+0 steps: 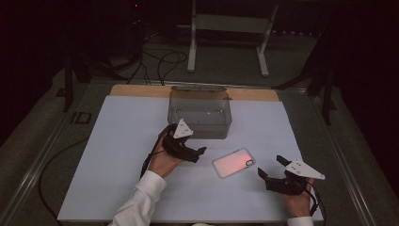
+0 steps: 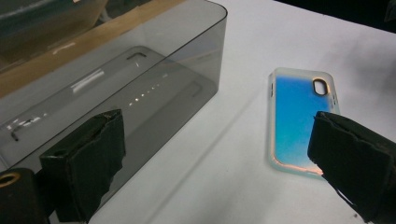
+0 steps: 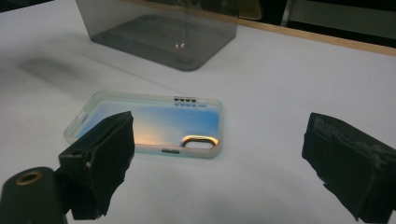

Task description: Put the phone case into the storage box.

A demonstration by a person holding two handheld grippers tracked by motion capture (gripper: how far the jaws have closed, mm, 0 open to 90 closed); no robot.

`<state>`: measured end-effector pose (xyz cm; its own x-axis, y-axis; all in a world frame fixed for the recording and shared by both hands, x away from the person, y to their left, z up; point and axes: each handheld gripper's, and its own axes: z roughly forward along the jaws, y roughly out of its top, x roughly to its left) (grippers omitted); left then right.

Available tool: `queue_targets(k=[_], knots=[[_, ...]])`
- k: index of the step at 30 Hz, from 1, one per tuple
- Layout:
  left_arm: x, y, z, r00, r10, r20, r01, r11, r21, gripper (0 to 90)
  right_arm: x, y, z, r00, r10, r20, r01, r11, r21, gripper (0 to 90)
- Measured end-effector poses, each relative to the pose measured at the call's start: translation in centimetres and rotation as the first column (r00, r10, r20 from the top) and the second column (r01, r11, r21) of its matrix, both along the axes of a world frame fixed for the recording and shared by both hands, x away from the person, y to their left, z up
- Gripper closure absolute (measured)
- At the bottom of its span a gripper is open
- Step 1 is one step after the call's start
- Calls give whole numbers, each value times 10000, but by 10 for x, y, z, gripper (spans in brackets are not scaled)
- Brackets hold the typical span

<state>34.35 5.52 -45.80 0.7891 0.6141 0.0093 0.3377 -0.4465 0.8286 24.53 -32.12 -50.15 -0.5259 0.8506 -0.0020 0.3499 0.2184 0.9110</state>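
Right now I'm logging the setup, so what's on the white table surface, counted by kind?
Phone case: 1
Smoky clear plastic bin: 1
Handheld grippers: 2, left gripper and right gripper, both open and empty
Total: 4

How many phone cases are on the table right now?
1. The phone case lies flat on the white table, in front of the clear grey bin, between the left gripper and right gripper.
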Motion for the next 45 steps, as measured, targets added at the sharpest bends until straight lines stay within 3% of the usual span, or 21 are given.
queue_targets(k=[23, 45], knots=[[7, -19, -9, 9994, -275, -203, 278, 9995, 151, 67, 1, 0, 0, 10000, 12, -7, -12, 10000, 7, 94], [12, -40, -21, 9948, -640, -789, 682, 9963, 516, 75, 0, 0, 0, 10000, -3, 9, 3, 10000, 27, 94]])
